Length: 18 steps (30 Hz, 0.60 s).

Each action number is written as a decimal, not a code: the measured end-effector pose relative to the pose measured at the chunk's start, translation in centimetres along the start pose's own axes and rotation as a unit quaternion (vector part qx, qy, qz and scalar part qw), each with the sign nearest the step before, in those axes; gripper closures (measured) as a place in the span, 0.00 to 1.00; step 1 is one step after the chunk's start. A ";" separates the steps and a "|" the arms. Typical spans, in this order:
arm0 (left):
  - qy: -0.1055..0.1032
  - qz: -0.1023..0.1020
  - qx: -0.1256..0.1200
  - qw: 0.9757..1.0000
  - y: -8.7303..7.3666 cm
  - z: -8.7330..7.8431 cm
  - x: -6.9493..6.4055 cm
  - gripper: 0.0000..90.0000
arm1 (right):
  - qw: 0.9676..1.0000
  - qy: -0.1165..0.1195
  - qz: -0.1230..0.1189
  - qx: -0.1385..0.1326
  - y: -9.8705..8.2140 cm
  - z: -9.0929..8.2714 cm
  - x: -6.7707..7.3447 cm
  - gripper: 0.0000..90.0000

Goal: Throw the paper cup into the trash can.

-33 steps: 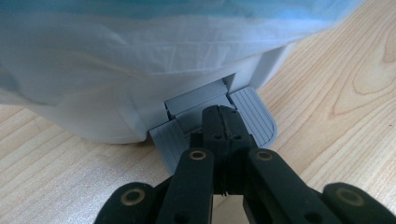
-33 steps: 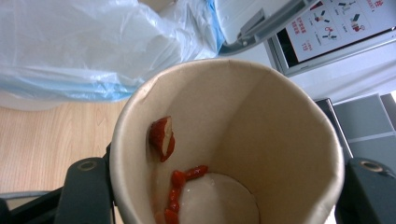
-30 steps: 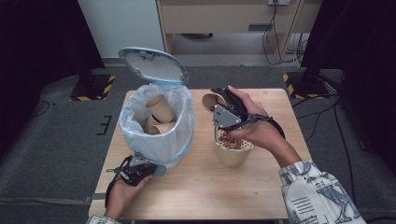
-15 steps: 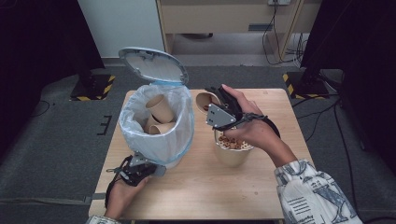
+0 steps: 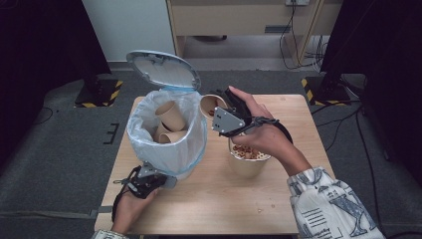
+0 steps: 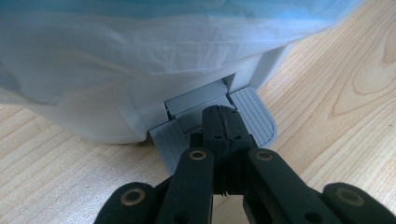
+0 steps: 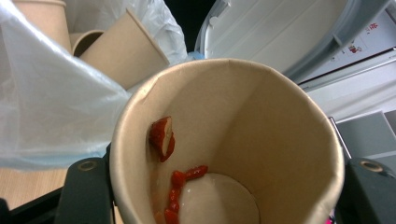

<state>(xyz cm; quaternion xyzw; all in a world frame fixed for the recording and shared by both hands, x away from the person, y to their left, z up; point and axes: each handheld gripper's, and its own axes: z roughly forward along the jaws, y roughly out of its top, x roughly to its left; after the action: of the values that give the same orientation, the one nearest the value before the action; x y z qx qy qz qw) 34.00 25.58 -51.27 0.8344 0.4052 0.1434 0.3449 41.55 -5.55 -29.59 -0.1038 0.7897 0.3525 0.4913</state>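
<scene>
the pedal bin (image 5: pixel 166 142), lined with a pale bag, is taken as the landmark; it stands on the wooden surface (image 5: pixel 209 199) with its lid (image 5: pixel 161 68) raised behind it. the left claw (image 5: pixel 149 180) is seen at the foot of the bin on the near side, its jaws pressed together with nothing between them, and its tip is laid on the grey pedal (image 6: pixel 254 114) that juts from the bin's base. the right claw (image 5: pixel 219 112) is held just to the right of the bin's rim, and a paper cup (image 5: pixel 211 104) is pinched between its jaws, tipped on its side with the mouth turned toward the bin. inside that cup (image 7: pixel 229 144) a few red scraps (image 7: pixel 162 136) are stuck to the wall and bottom. further paper cups (image 5: pixel 169 122) are seen lying inside the bin. a bowl of snacks (image 5: pixel 248 157) is placed on the surface to the right of the bin, below the right hand.
</scene>
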 end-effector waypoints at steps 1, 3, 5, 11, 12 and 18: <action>0.000 0.000 0.000 1.000 0.0 0.0 0.0 1.00 | 1.000 0.000 0.001 -0.001 0.1 0.1 0.0 0.36; 0.000 0.000 0.000 1.000 0.0 0.0 0.0 1.00 | 1.000 0.004 0.005 -0.006 0.4 0.3 -0.1 0.36; 0.000 0.000 0.000 1.000 0.0 0.0 0.0 1.00 | 1.000 0.005 0.005 -0.007 0.7 0.5 -0.1 0.36; 0.000 0.000 0.000 1.000 0.0 0.0 0.0 1.00 | 1.000 0.010 0.010 -0.017 1.8 1.1 -0.1 0.36; 0.000 0.000 0.000 1.000 0.0 0.0 0.0 1.00 | 1.000 0.011 0.013 -0.018 2.0 1.2 -0.1 0.36; 0.000 0.000 0.000 1.000 0.0 0.0 0.0 1.00 | 0.998 0.016 0.046 -0.037 2.8 1.9 -0.4 0.36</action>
<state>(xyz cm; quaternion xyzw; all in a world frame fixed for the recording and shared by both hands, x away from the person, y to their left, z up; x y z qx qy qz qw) 34.00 25.58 -51.27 0.8345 0.4050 0.1433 0.3450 41.60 -2.35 -28.51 -0.0909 0.7875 0.4026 0.4577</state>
